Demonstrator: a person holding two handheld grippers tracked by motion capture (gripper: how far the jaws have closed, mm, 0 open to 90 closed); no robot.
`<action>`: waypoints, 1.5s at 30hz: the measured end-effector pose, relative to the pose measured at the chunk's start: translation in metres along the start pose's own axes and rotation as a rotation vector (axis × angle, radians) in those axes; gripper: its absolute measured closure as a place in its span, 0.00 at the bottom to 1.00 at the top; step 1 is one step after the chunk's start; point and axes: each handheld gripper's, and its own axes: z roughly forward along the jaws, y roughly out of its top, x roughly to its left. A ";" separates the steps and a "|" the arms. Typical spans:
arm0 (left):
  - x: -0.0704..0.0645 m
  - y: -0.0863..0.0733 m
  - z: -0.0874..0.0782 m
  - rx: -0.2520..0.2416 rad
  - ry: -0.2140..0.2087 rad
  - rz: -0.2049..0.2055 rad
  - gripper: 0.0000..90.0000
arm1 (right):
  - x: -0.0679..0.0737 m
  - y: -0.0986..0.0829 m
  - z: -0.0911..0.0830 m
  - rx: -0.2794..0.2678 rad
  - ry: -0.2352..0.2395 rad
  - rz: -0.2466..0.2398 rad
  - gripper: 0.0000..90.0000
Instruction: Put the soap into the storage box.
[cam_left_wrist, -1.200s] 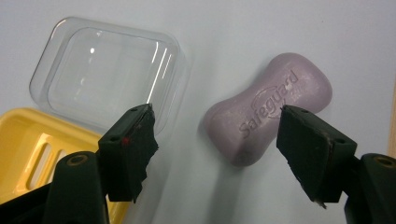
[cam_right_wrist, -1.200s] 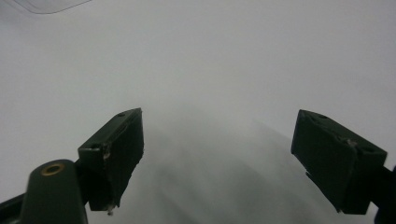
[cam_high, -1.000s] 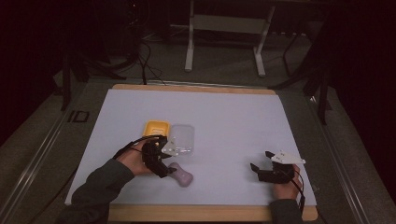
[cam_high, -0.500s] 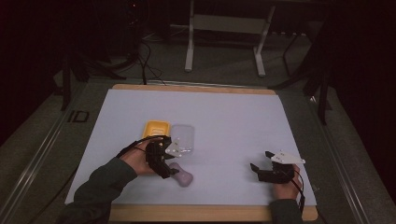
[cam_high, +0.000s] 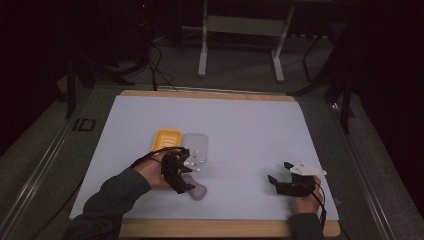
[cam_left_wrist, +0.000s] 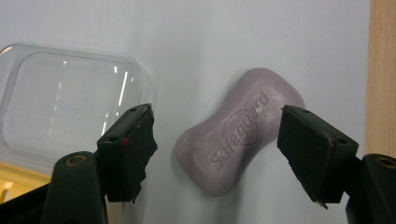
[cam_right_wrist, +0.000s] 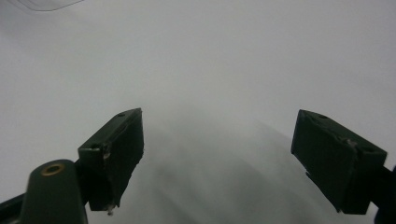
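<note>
Two black jaws of the left gripper (cam_left_wrist: 215, 140) are standing wide apart on either side of a pale purple, waisted bar of soap (cam_left_wrist: 238, 140), gripping nothing yet. The soap, stamped with a brand name, is lying flat on the white-covered bench (cam_high: 250, 130) close to its near edge, left of the middle, with the bare wooden rim (cam_left_wrist: 383, 74) just beyond it. In the high view the left gripper (cam_high: 186, 186) is hovering right at the soap (cam_high: 198, 190).

Just beside the soap, toward the far edge, a clear plastic rectangular lid (cam_left_wrist: 65, 102) is lying next to a yellow plastic soap dish (cam_high: 165, 139). The right gripper (cam_high: 280, 175) is resting near the bench's near right corner, its jaws also spread wide and empty over bare white surface.

Trouble looks most likely at the squeeze. The bar is lying at a slant between the jaws, so they may be meeting its rounded ends rather than its narrow waist, and a smooth, curved bar could be squirting out sideways. A slip toward the near edge could be sending it off the bench; a slip the other way could be knocking the lid. The left jaw is also sitting close to the lid's rim and could be catching it while closing.
</note>
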 end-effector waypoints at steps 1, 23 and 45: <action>0.000 0.001 0.001 0.004 -0.002 0.003 0.31 | 0.000 0.000 0.000 0.000 0.000 0.001 0.19; -0.003 0.007 0.023 0.077 -0.054 0.031 0.17 | 0.000 0.000 0.000 0.002 0.003 -0.002 0.19; -0.013 0.017 0.044 0.139 -0.058 0.123 0.13 | 0.001 0.000 0.000 0.002 0.003 -0.009 0.19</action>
